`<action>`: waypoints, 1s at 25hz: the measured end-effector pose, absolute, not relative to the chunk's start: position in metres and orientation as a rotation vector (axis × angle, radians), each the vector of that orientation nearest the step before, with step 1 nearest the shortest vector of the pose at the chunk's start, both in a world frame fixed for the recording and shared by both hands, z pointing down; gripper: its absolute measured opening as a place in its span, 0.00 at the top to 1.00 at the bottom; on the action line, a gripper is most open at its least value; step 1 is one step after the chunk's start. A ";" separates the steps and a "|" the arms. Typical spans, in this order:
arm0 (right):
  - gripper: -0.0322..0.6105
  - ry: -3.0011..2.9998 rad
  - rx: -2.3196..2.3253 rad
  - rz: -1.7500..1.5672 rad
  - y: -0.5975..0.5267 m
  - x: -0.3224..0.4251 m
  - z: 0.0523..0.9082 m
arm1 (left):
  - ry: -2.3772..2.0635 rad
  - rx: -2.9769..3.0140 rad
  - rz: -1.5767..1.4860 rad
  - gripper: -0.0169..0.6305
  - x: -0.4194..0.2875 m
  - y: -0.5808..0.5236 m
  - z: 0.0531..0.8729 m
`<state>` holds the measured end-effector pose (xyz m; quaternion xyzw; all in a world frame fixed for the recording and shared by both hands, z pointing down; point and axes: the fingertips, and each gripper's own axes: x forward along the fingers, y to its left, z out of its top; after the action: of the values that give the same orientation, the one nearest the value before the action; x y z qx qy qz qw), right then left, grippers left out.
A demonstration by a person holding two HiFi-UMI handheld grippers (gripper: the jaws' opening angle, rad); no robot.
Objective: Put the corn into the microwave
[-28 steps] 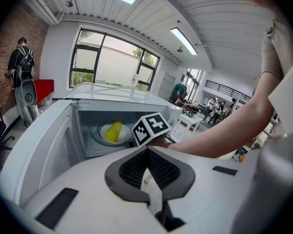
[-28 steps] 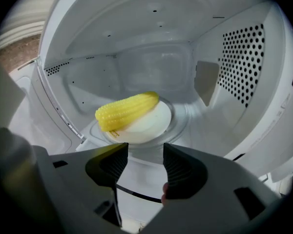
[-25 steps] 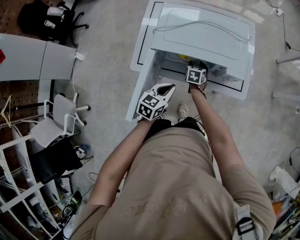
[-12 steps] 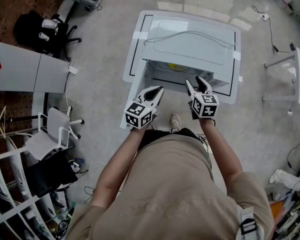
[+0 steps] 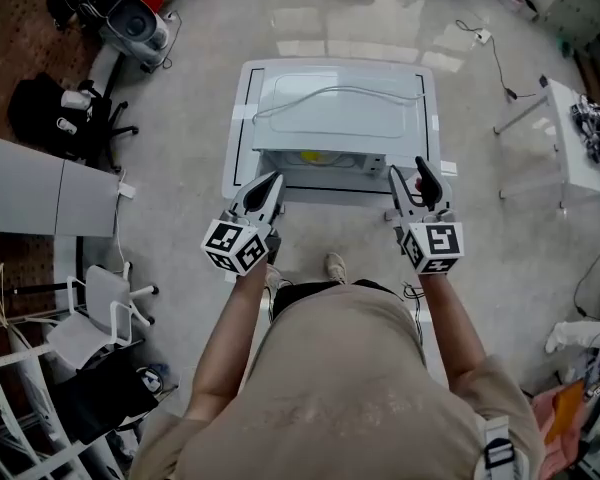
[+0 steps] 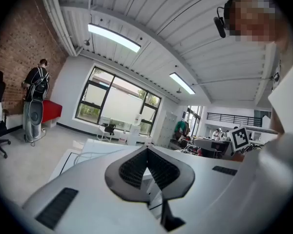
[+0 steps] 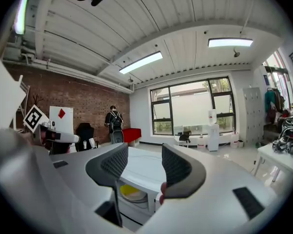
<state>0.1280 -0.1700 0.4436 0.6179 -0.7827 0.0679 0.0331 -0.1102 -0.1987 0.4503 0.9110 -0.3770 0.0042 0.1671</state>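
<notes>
Floor (image 5: pixel 180 98): grey concrete, low white bench (image 5: pixel 238 118) ahead of me
Yellow corn (image 5: pixel 313 154): inside the white boxy microwave (image 5: pixel 340 113)
Left hand-held gripper (image 5: pixel 269 182): mine's clenched, empty
Right hand-held gripper (image 5: pixel 410 172): released, holding nothing

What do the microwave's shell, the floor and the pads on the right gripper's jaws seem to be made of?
Microwave shell: probably painted sheet metal, white with a soft sheen, though plastic is not excluded. Floor: likely polished concrete, grey, with bright patches of reflected light. Pads of the right gripper: dark, ribbed and matte, likely rubber.
</notes>
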 end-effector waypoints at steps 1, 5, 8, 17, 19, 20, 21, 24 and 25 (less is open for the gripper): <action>0.60 -2.408 1.905 0.188 -0.165 0.131 0.438 | -1.077 2.603 -0.001 0.97 -0.110 -0.199 0.443; 0.60 -2.372 1.901 0.091 -0.149 0.141 0.429 | -1.123 2.672 0.033 0.97 -0.113 -0.201 0.429; 0.60 -2.334 1.928 0.044 -0.137 0.150 0.428 | -1.145 2.684 0.059 0.97 -0.116 -0.203 0.433; 0.60 -2.216 2.011 0.050 -0.113 0.179 0.458 | -1.213 2.697 0.057 0.97 -0.124 -0.199 0.446; 0.60 -2.206 2.016 0.074 -0.112 0.181 0.465 | -1.232 2.702 0.048 0.97 -0.126 -0.197 0.448; 0.60 -2.204 2.018 0.091 -0.112 0.183 0.469 | -1.232 2.697 0.050 0.97 -0.126 -0.197 0.452; 0.60 -2.203 2.023 0.111 -0.112 0.184 0.475 | -1.227 2.685 0.054 0.97 -0.127 -0.198 0.456; 0.60 -2.228 2.034 0.196 -0.113 0.186 0.488 | -1.211 2.624 0.042 0.97 -0.130 -0.202 0.469; 0.60 -2.239 2.031 0.219 -0.114 0.185 0.491 | -1.208 2.614 0.038 0.97 -0.129 -0.203 0.471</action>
<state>0.1853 -0.1139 0.4912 0.6690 -0.7377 0.0722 0.0553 -0.1287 -0.2034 0.4710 0.8999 -0.4159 0.0130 0.1307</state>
